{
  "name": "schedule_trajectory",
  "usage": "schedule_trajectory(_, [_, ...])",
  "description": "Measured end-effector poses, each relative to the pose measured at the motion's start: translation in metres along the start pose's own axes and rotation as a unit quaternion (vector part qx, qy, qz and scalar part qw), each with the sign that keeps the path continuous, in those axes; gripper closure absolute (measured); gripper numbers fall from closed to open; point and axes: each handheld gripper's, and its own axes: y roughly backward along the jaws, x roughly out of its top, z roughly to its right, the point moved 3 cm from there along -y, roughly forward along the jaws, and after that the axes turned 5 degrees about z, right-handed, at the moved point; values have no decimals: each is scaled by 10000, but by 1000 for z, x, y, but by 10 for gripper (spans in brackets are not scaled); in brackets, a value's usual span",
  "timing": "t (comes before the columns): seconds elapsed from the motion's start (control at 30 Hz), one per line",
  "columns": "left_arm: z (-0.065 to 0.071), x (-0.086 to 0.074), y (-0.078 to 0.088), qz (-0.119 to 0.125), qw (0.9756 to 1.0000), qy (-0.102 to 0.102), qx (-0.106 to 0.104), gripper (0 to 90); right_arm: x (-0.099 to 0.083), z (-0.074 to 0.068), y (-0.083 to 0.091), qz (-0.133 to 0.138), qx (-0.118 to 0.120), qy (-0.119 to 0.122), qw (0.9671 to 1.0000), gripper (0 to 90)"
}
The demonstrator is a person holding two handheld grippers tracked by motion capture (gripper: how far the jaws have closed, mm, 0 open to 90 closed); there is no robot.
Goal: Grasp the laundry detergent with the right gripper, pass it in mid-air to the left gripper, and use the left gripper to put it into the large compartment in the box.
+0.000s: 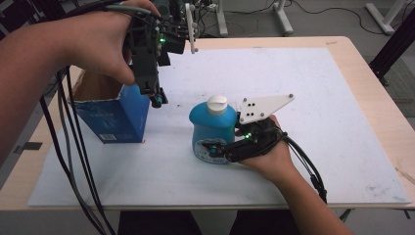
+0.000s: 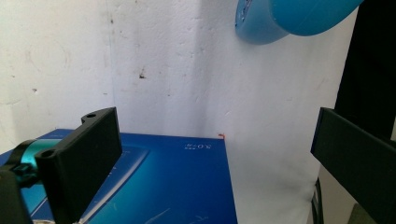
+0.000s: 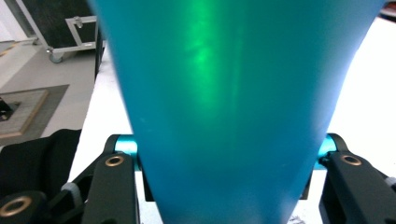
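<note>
A blue bottle (image 1: 213,129) with a white cap stands upright near the middle of the white mat (image 1: 318,122). My right gripper (image 1: 216,150) comes in level from the right and is shut on the bottle's lower body. The right gripper view has the bottle (image 3: 233,107) wedged between both jaws of that gripper (image 3: 229,186). My left gripper (image 1: 156,100) hangs open, pointing down over the right edge of an open-topped blue carton (image 1: 115,117). The left gripper view looks down past the wide-apart jaws of the left gripper (image 2: 219,158) onto the carton's side (image 2: 173,186), with nothing between them; the bottle (image 2: 289,18) sits at top right.
The mat covers most of a light wooden table (image 1: 386,112). Black cables (image 1: 73,161) trail down from the left gripper over the table's left edge. Frame legs and cables lie on the floor behind the table.
</note>
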Motion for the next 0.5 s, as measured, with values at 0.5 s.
schedule_trajectory(0.5, [7,12,0,37,9998,-175,-58,18,12,4,8,-79,38,43,10000,461])
